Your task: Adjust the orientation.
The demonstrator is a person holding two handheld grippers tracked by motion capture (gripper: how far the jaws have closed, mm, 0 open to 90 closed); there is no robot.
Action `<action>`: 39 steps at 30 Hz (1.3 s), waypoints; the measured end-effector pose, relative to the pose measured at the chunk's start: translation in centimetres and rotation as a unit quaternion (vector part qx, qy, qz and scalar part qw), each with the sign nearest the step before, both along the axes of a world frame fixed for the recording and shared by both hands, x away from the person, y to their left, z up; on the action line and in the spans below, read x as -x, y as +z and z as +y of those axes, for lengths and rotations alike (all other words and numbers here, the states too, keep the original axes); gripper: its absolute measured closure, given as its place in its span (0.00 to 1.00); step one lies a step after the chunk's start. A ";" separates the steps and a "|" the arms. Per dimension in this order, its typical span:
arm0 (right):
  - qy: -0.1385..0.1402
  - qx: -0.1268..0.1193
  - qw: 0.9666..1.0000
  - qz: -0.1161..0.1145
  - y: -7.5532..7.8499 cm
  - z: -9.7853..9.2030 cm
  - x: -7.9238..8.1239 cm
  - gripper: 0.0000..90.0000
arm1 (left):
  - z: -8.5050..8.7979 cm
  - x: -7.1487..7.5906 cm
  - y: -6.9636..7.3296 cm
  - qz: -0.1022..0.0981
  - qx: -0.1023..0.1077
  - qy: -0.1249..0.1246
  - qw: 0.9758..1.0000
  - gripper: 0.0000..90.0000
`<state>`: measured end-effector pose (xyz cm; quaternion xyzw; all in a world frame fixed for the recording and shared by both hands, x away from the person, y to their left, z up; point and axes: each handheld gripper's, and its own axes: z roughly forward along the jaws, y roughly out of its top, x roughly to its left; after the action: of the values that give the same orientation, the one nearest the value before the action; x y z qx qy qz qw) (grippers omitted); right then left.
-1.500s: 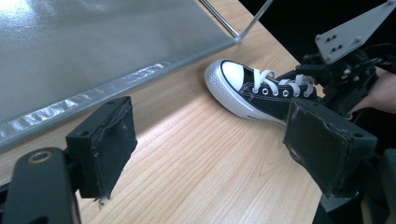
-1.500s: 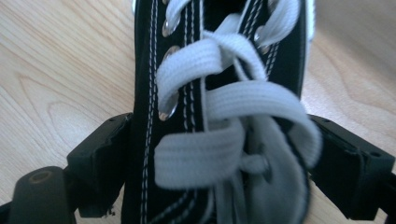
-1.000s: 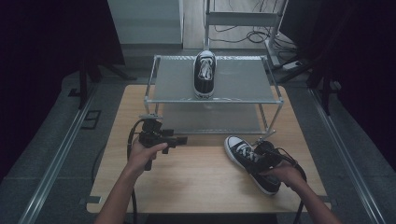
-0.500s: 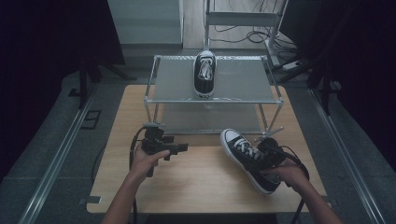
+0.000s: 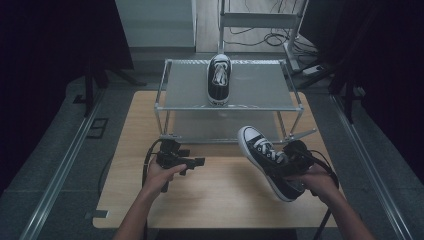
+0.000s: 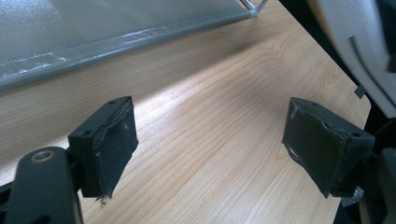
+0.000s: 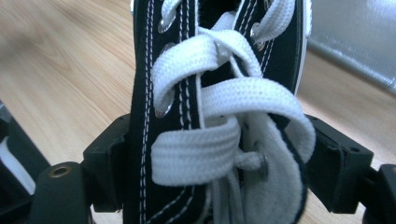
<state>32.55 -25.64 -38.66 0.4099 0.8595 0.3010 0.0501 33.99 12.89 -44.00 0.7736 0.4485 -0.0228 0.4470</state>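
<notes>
The wooden table is carrying everything, its near half lying bare between the two forearms. Across its far half a metal rack is standing, with a grey shelf on top and a lower tier beneath. A black sneaker with white laces is resting on the top shelf, near the middle, toe pointing to the near side.

At the near right, a second black sneaker is being held tilted above the table, its white toe cap pointing far-left toward the rack's lower tier, just beside the rack's right front leg. The right hand-held gripper is pinching this second black sneaker across its laced upper; in the right gripper view the jaws are pressing on both sides of the shoe.

At the near left, the left hand-held gripper is hovering low over the table, just before the rack, its jaws standing spread with nothing between them.
</notes>
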 end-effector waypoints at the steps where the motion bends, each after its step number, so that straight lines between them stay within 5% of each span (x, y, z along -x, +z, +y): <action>1: 0.001 -0.002 1.000 -0.002 0.3 0.0 0.1 0.23 | 0.0 0.0 -0.1 0.001 0.001 0.001 1.000 0.20; 23: 0.002 -0.028 0.999 -0.037 7.3 0.7 -0.3 0.23 | 0.2 0.1 -0.4 -0.001 -0.007 0.007 1.000 0.20; 39: -0.037 -0.058 0.996 -0.049 11.3 1.4 -3.3 0.24 | -0.2 0.2 -1.1 0.004 0.000 0.005 1.000 0.20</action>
<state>35.85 -24.22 -27.38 0.4285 0.8215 0.3677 0.0790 33.82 12.69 -45.12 0.7712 0.4539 -0.0234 0.4457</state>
